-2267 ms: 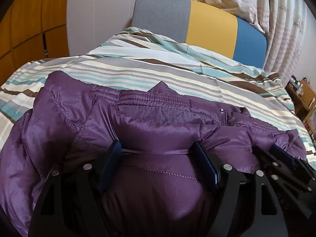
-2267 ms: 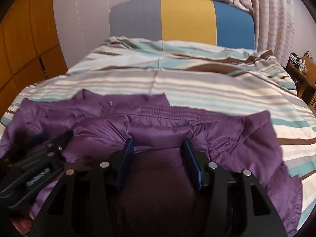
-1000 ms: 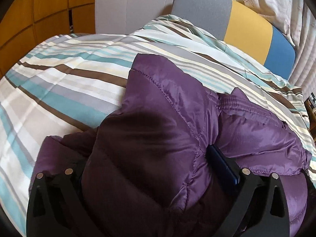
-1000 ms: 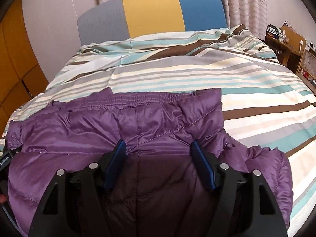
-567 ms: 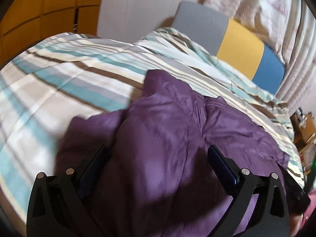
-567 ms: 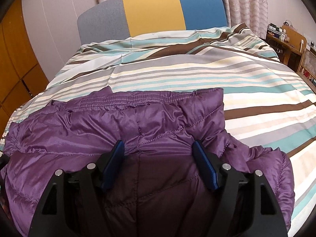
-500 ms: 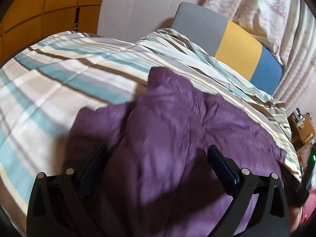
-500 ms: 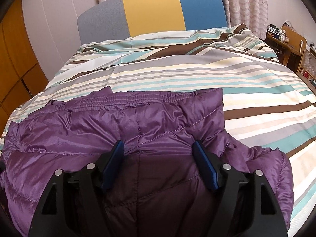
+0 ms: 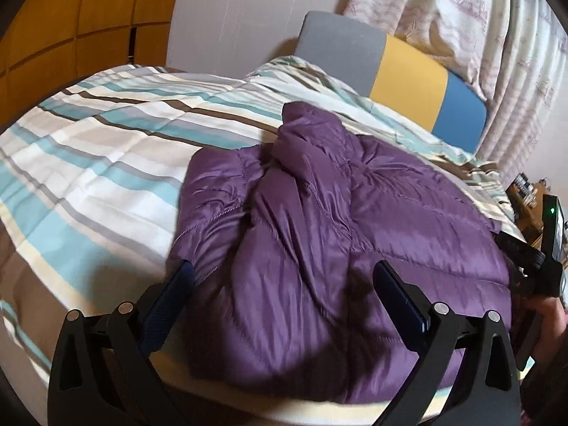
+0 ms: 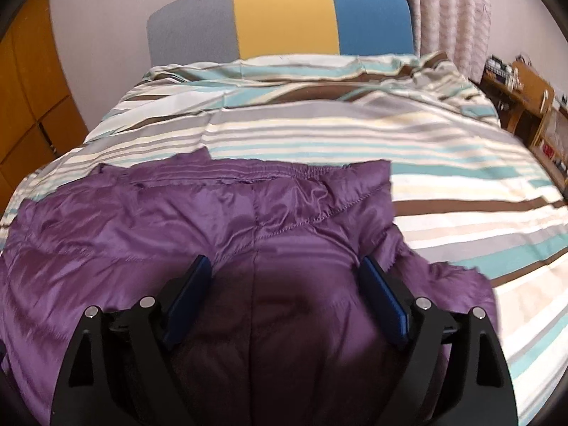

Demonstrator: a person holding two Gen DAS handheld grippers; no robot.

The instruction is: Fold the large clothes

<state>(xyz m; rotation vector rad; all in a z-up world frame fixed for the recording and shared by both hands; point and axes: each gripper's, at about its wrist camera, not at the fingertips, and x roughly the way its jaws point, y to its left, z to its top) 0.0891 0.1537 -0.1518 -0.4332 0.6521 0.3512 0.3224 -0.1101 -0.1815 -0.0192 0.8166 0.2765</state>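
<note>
The left claw (image 9: 280,277) is hovering released above a purple jacket (image 9: 337,220) lying on the striped bed (image 9: 99,163); the right claw (image 10: 284,269) is spread wide, seemingly pressing into the jacket beneath it.

One purple jacket (image 9: 319,230), one striped bedspread (image 9: 106,163), two grippers, one headboard (image 10: 284,21).

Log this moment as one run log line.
task: fold large clothes | item: purple jacket lying on striped bedspread | left gripper: open | right gripper: open
</note>
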